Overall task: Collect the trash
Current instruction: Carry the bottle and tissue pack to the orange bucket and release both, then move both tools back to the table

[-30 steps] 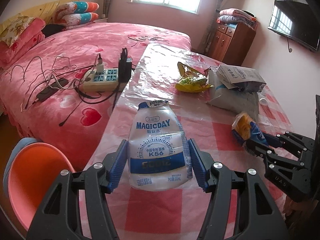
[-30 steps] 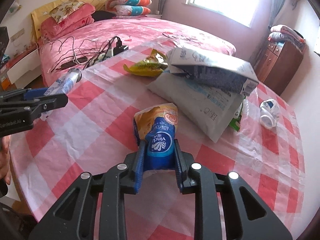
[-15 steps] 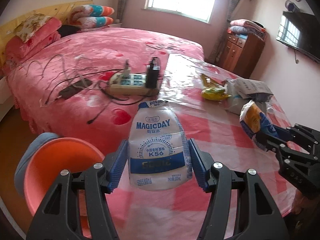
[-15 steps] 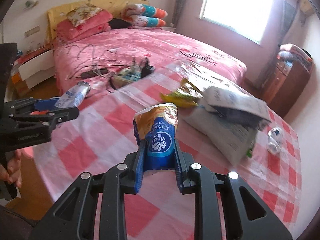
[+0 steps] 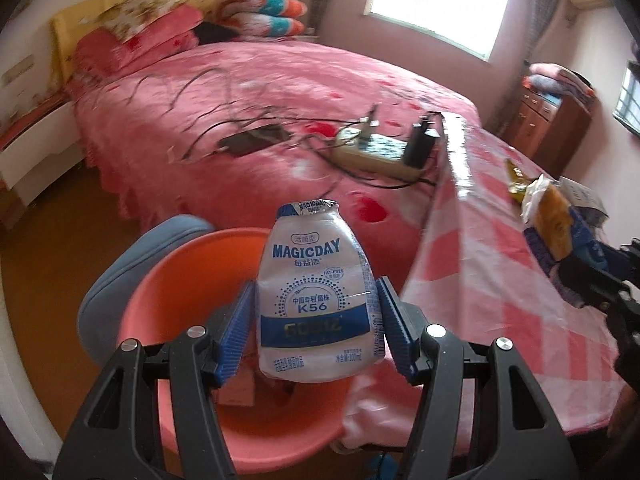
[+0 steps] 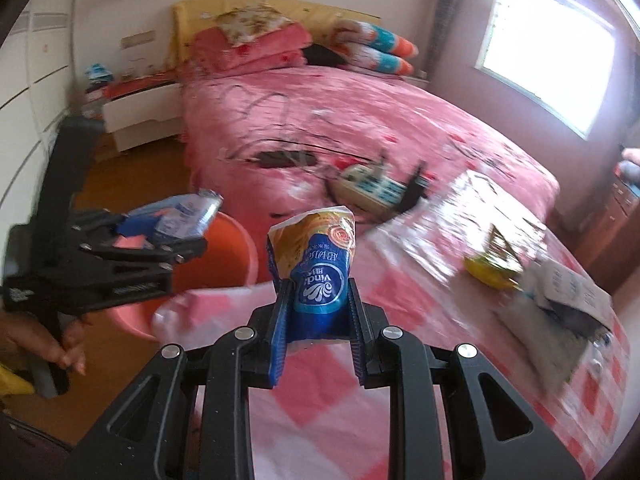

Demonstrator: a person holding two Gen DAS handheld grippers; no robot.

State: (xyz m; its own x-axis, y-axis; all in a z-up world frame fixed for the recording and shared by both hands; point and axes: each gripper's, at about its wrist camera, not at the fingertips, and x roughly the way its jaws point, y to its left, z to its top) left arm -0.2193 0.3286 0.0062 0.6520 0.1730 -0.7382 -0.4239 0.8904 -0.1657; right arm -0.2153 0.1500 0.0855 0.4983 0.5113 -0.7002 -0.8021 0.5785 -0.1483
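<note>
My left gripper (image 5: pixel 316 291) is shut on a white MAGICDAY drink bottle (image 5: pixel 316 304), held upright over an orange basin (image 5: pixel 180 280) on the floor beside the table. In the right wrist view the same gripper (image 6: pixel 168 236) and bottle (image 6: pixel 180 216) hang at the left, above the basin (image 6: pixel 232 256). My right gripper (image 6: pixel 319 286) is shut on a crumpled blue and orange tissue pack (image 6: pixel 316 268), over the table's near left corner. The left wrist view shows that gripper (image 5: pixel 568 252) with the pack (image 5: pixel 556 224) at the right edge.
A pink checked cloth covers the table (image 6: pixel 420 340); a yellow wrapper (image 6: pixel 492 264) and a white paper bag (image 6: pixel 560 296) lie on it. The pink bed (image 5: pixel 280 92) behind carries a power strip (image 5: pixel 376 148) and cables. A blue cushion (image 5: pixel 116 272) sits under the basin.
Both grippers have swung left off the table middle with their loads. The basin, earlier at the lower left, now lies right beneath the bottle. Neither grip has changed.
</note>
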